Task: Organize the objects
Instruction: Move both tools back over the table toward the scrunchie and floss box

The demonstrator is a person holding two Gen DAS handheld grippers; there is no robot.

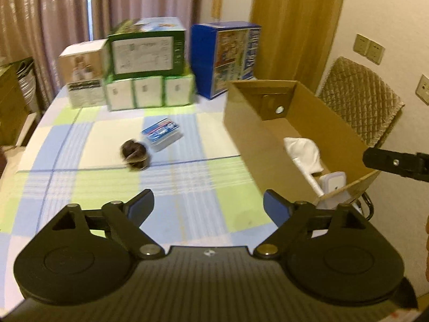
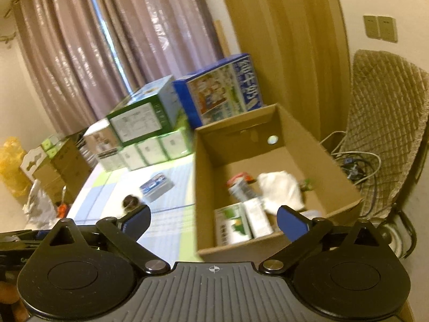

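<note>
On the checked tablecloth (image 1: 187, 187) lie a dark brown round object (image 1: 134, 154) and, just behind it, a blue-and-white flat packet (image 1: 162, 134). Both show small in the right wrist view: the brown object (image 2: 130, 202) and the packet (image 2: 156, 186). An open cardboard box (image 1: 249, 134) stands at the right and holds a white cloth (image 1: 304, 151) and a white device (image 1: 333, 183). In the right wrist view the box (image 2: 206, 187) also holds a can (image 2: 240, 187) and cartons (image 2: 242, 224). My left gripper (image 1: 208, 206) is open and empty above the cloth. My right gripper (image 2: 213, 220) is open and empty over the box's near end.
Stacked cartons (image 1: 146, 75) and a blue carton (image 1: 228, 59) line the table's far edge before curtains. A quilted chair (image 1: 359, 102) with cables (image 2: 356, 166) stands right of the box. More boxes and bags (image 2: 53, 166) sit on the floor at left.
</note>
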